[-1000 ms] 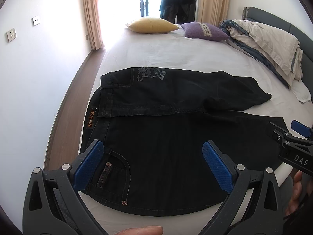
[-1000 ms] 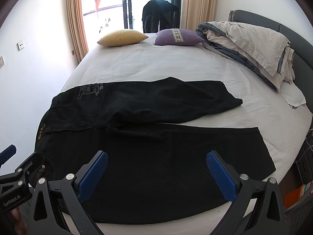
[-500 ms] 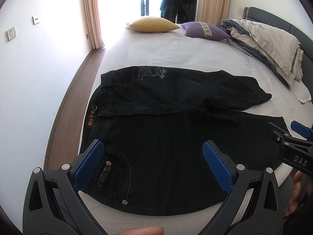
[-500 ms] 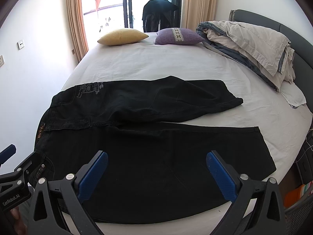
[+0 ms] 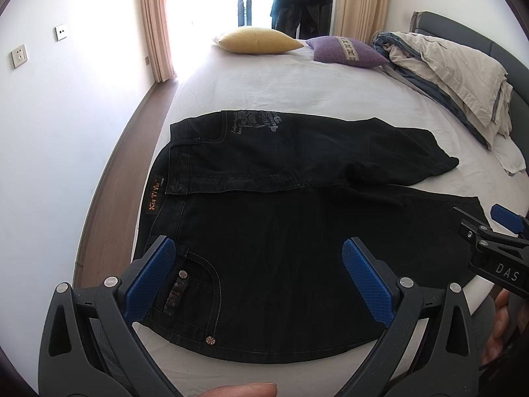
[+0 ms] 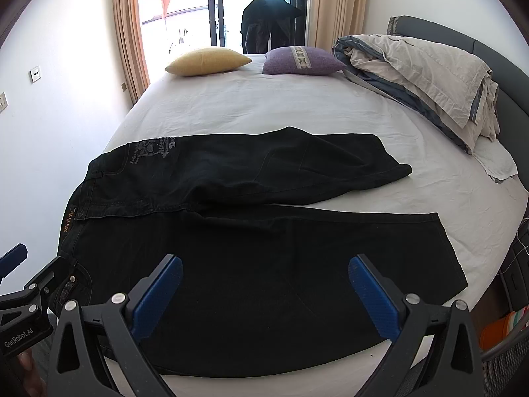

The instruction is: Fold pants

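Black jeans [image 5: 281,231] lie flat on the white bed [image 5: 281,86], waistband at the left, legs running right; they also show in the right wrist view [image 6: 264,251]. The far leg [image 6: 297,168] is bent and shorter-looking; the near leg reaches the bed's right edge. My left gripper [image 5: 258,274] is open and empty above the waist and front pocket. My right gripper [image 6: 264,291] is open and empty above the near leg's middle. Each gripper shows at the edge of the other's view.
A yellow pillow [image 5: 256,40] and a purple pillow [image 5: 345,51] lie at the far end. A bundled duvet [image 6: 426,76] lies along the grey headboard [image 6: 463,43] at right. A white wall [image 5: 66,115] and wood floor strip run left. A basket [image 6: 506,337] stands at lower right.
Both views have drifted slightly; the jeans sit a touch higher in frame. The jeans themselves have not moved and both grippers stay open.
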Action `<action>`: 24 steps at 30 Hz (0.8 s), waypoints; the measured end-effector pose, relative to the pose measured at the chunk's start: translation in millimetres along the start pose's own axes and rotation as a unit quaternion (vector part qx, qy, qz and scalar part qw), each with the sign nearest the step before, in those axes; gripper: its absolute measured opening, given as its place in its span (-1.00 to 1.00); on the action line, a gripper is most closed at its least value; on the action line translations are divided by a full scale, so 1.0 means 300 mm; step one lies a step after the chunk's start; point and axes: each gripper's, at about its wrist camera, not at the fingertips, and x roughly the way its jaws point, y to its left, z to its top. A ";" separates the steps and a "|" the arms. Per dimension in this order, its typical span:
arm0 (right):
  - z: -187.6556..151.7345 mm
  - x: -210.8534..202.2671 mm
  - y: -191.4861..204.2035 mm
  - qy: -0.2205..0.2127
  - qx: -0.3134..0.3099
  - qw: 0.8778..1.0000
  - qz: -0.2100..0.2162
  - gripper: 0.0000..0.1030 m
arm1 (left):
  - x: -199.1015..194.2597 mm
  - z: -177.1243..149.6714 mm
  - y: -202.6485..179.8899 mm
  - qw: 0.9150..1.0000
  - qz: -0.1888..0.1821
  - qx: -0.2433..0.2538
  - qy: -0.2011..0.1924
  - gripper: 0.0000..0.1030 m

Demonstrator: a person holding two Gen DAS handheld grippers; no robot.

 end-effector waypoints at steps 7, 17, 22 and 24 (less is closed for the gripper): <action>0.000 0.000 0.000 0.000 0.000 1.000 0.000 1.00 | 0.001 -0.001 0.000 1.000 0.000 0.000 0.000 1.00; -0.007 0.005 0.001 0.001 0.000 1.000 0.002 1.00 | 0.001 0.000 0.000 1.000 0.000 0.000 0.001 1.00; -0.021 0.008 0.009 0.001 0.000 1.000 0.002 1.00 | 0.001 0.000 -0.001 1.000 0.000 0.000 0.001 1.00; -0.019 0.008 0.009 0.001 0.000 1.000 0.002 1.00 | 0.001 -0.001 -0.001 1.000 0.000 0.000 0.001 1.00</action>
